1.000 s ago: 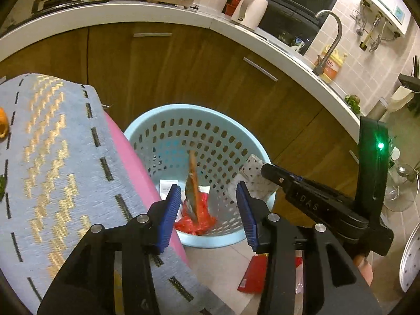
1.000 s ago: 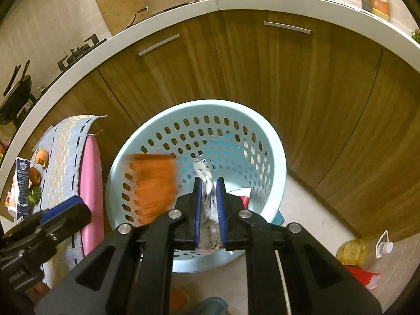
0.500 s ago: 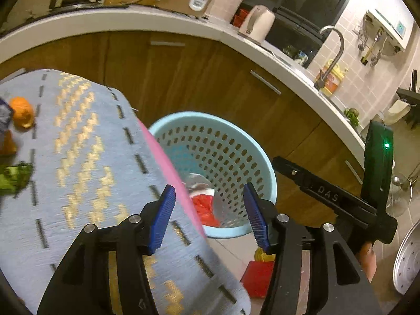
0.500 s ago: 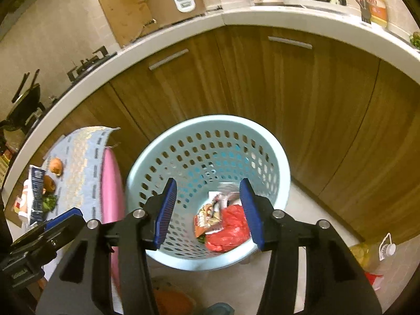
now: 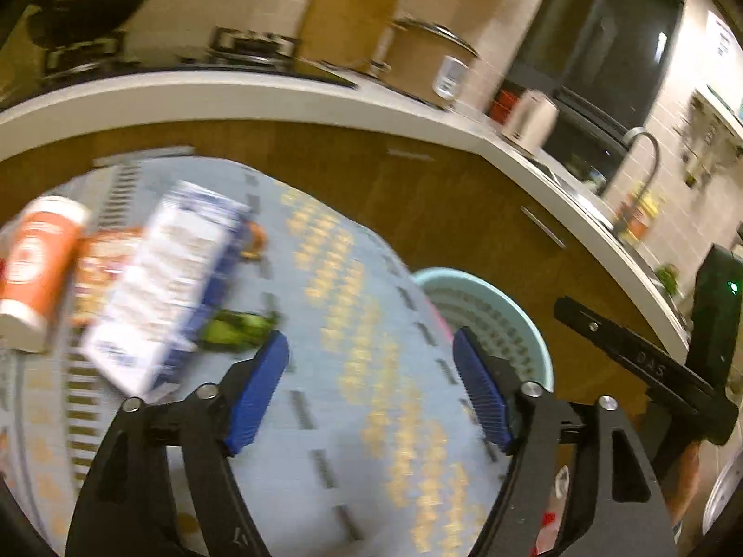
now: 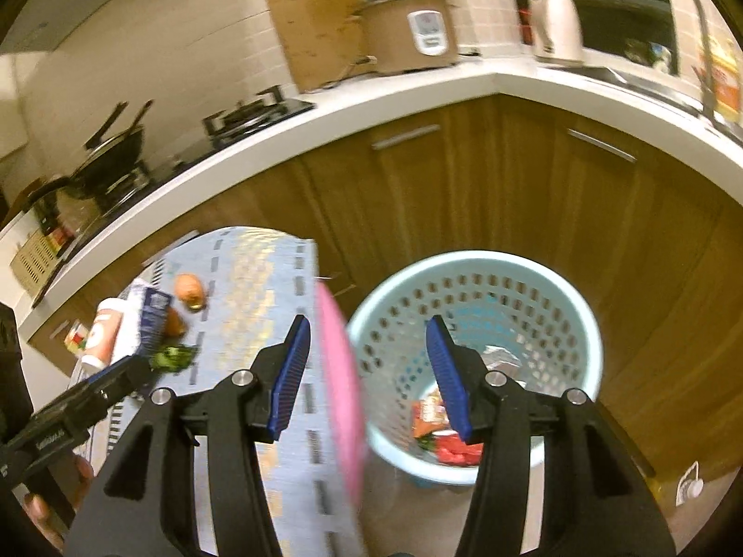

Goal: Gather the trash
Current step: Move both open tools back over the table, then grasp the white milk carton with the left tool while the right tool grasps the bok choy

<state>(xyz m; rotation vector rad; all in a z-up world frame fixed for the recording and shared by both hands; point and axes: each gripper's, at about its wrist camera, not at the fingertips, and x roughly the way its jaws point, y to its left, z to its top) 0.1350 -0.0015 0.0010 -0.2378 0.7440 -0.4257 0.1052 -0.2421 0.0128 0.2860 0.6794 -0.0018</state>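
A light blue perforated basket stands on the floor and holds red and silver wrappers. It also shows in the left wrist view. On the blue-grey tablecloth lie a white and blue carton, an orange cup, a green scrap and orange peel. My left gripper is open and empty above the cloth. My right gripper is open and empty, over the table edge and the basket.
The table has a pink edge. Wooden cabinets with a white countertop curve behind. A rice cooker, kettle, stove with a wok and a sink tap are on the counter.
The right gripper opened and dropped its wrapper into the basket. Both grippers have swung left, away from the basket towards the table; the left one is now over the cloth near the carton.
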